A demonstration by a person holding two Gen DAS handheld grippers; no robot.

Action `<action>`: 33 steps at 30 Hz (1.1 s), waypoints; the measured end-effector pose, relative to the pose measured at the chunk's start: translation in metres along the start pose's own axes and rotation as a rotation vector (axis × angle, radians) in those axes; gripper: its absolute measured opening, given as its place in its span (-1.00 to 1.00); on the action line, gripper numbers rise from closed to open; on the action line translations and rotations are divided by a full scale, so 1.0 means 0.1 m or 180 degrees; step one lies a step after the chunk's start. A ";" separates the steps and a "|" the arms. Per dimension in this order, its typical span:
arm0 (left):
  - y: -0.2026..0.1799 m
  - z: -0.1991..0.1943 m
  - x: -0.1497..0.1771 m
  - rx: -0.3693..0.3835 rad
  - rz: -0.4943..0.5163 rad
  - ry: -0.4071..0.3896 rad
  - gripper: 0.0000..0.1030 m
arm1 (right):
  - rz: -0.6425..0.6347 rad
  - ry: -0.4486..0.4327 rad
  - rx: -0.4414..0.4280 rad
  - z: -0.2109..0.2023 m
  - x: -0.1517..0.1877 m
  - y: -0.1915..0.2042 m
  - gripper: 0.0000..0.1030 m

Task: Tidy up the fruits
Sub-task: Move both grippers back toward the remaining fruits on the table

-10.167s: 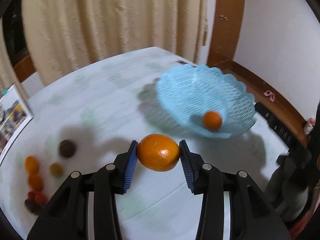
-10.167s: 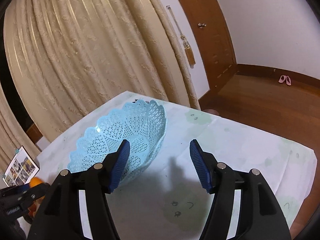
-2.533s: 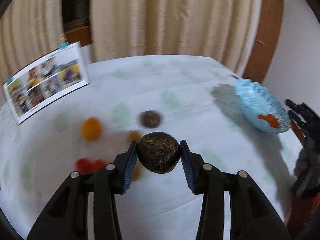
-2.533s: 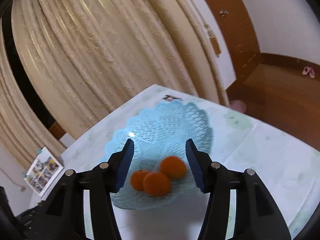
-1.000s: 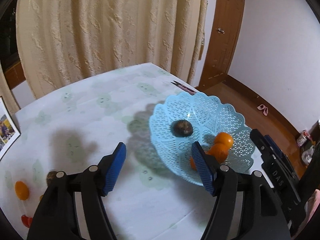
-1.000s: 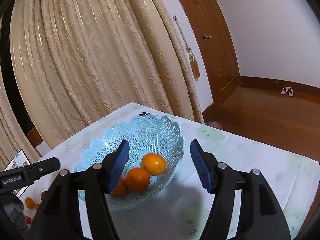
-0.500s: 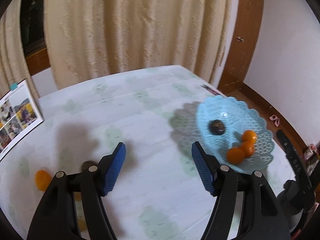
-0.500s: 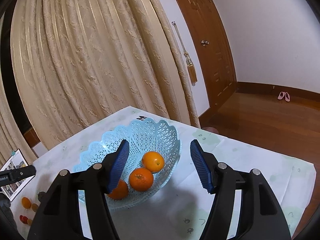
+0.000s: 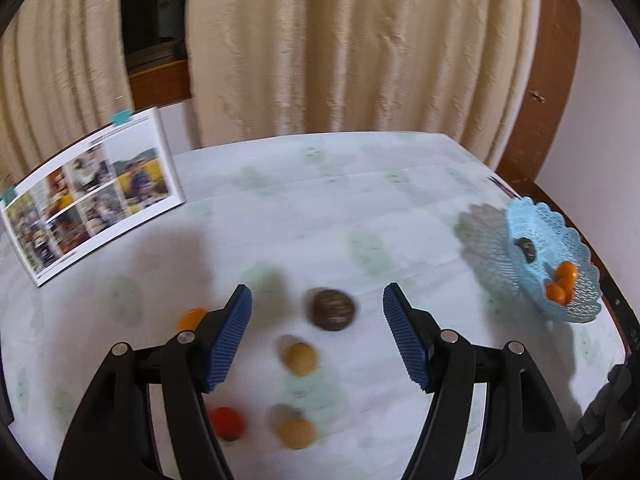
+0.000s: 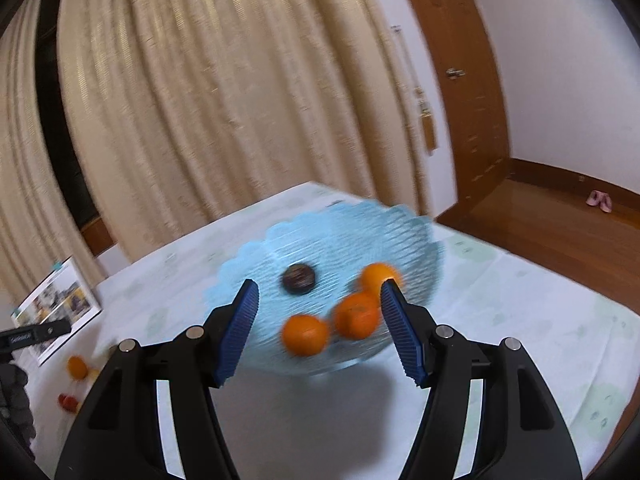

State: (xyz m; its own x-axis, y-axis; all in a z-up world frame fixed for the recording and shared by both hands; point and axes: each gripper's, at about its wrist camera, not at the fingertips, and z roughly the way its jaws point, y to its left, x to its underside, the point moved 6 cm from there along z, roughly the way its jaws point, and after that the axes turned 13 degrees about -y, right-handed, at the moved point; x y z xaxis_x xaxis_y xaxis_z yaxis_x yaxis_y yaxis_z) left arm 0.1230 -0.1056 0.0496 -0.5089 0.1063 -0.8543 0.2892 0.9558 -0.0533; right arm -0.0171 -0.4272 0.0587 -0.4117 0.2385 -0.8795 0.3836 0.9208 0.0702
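1. Left wrist view: my left claw hangs wide and empty over the table; a dark brown fruit lies between its tips, two yellowish fruits nearer me, a red fruit low on the left.
2. Off to the claw's right sits the blue basket.
3. Right wrist view: my right claw is wide, holding nothing, just before the basket with three oranges and a dark fruit inside.

Ahead of you, cream curtains hanging behind the bench with its pale green-patterned cloth; a photo booklet propped at your left; a brown wooden door, wood floor, small pink slippers far off
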 end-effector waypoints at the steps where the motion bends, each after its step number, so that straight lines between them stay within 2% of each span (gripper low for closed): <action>1: 0.09 -0.02 0.00 -0.0035 -0.0028 -0.0003 0.32 | -0.0008 0.0035 -0.0062 0.00 0.02 0.07 0.27; 12: 0.79 -0.16 0.17 -0.0233 -0.0273 0.0025 0.32 | -0.0320 0.0527 -0.0927 -0.04 0.33 1.10 0.27; 22: 1.11 -0.28 0.46 -0.0239 -0.0404 0.0103 0.32 | -0.0649 0.1237 -0.1785 -0.11 0.96 2.11 0.27; 26: 1.22 -0.32 0.56 -0.0249 -0.0478 0.0131 0.32 | -0.0805 0.1450 -0.1970 -0.13 1.17 2.40 0.27; 33: 1.41 -0.38 0.64 -0.0303 -0.0636 0.0116 0.32 | -0.1247 0.1500 -0.2248 -0.12 1.37 2.88 0.25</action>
State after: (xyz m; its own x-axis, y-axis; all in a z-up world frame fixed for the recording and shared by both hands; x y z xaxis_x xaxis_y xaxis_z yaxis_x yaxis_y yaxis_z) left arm 0.1002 0.0468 0.0072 -0.5778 -0.0795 -0.8123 0.1026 0.9803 -0.1690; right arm 0.0273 -0.1261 -0.0361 -0.7574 -0.1706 -0.6302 -0.3812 0.8992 0.2147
